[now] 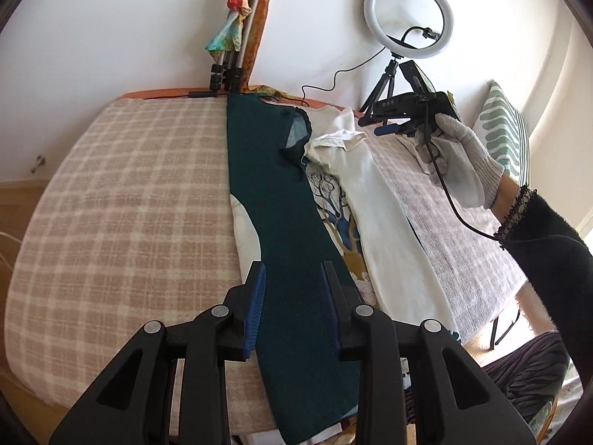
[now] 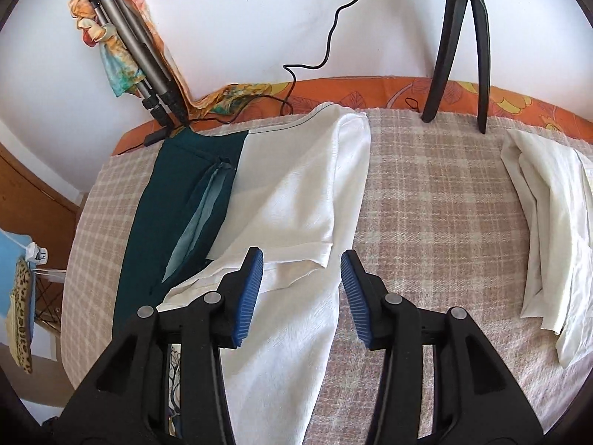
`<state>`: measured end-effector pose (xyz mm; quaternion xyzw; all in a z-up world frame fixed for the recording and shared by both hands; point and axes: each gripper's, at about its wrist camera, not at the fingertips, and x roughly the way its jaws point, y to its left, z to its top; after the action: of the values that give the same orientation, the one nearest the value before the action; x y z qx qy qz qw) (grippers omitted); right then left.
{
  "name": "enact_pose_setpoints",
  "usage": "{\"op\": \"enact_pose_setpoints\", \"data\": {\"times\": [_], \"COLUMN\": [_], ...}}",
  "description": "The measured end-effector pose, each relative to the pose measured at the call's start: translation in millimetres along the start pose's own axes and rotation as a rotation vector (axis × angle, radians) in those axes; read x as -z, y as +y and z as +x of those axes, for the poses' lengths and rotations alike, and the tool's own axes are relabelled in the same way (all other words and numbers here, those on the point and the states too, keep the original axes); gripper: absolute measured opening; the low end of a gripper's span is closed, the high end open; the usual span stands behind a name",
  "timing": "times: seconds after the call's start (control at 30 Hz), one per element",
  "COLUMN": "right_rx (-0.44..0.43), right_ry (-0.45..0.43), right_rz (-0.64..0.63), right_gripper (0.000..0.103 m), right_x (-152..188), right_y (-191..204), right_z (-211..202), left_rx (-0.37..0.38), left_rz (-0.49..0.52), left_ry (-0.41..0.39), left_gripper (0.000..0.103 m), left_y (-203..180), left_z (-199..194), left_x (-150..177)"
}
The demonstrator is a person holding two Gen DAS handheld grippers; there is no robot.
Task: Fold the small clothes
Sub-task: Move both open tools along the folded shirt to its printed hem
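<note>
The left tongs (image 1: pixel 292 282) are standing spread wide, with nothing between the blue pads (image 1: pixel 255 311). They are hanging over the near end of a dark green garment (image 1: pixel 281 200). The right tongs (image 2: pixel 302 278) are spread wide too and are holding nothing. They are hanging over a short sleeve (image 2: pixel 296 263) of a white garment (image 2: pixel 296 200), at its right edge.

The dark green garment is lying flat in a long, narrow strip, running from the near edge of the counter to the far edge. It is folded in, so a lighter, see-through sleeve (image 2: pixel 202 215) is showing on top of it. The white garment is lying just beside it on the right, touching it and covering a bit of it. Its cloth is looking a little bumpy and creased. Between the two, in the left view, a cloth with a tree picture (image 1: pixel 333 207) is peeking out from under them.

All of this is lying on a pink and cream checked blanket (image 1: pixel 122 193) that is covering the counter (image 2: pixel 370 92). Far to the right, well apart, another white cloth (image 2: pixel 552 222) is lying in a crumpled fold.

A gloved hand (image 1: pixel 459 163) is gripping the right tool. At the back, a ring light (image 1: pixel 408 16) is standing on a small black tripod (image 2: pixel 459 48), and a folded silver tripod (image 2: pixel 141 52) is leaning on the wall.
</note>
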<state>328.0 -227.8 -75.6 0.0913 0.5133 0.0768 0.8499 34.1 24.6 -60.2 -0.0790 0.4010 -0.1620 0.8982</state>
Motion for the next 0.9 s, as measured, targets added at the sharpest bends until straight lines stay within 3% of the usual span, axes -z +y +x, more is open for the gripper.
{"op": "enact_pose_setpoints", "data": {"times": [0.2,0.23,0.27,0.3,0.57,0.73,0.9], "right_rx": [-0.034,-0.053,-0.069,-0.075,-0.087,-0.072,-0.091], "right_ry": [0.075,0.086,0.101,0.110,0.043,0.059,0.097], "right_rz": [0.020,0.018,0.020,0.020,-0.044,-0.107,-0.085], "right_gripper": [0.047,0.038,0.012,0.007,0.006,0.006,0.006], "right_x": [-7.4,-7.4,-8.4,-10.0,-53.1,-68.8,-73.5], "right_y": [-7.7,-7.4,-6.6,-5.7,35.2,72.9,89.3], "right_z": [30.9,33.0,33.8,32.1,-3.5,18.5,55.2], "left_rx": [-0.014,-0.011,-0.004,0.004,0.043,0.049,0.052], "left_rz": [0.011,0.004,-0.002,-0.007,-0.055,-0.078,-0.079], "left_ry": [-0.043,-0.046,-0.046,-0.042,-0.023,-0.037,-0.046], "left_gripper": [0.028,0.028,0.028,0.028,0.028,0.028,0.028], "left_y": [18.4,20.6,22.3,23.8,32.4,37.4,38.6], "left_z": [10.6,11.7,12.7,14.4,15.9,10.8,8.7], "left_x": [-27.8,-29.1,-30.2,-30.9,-36.7,-40.3,-41.6]}}
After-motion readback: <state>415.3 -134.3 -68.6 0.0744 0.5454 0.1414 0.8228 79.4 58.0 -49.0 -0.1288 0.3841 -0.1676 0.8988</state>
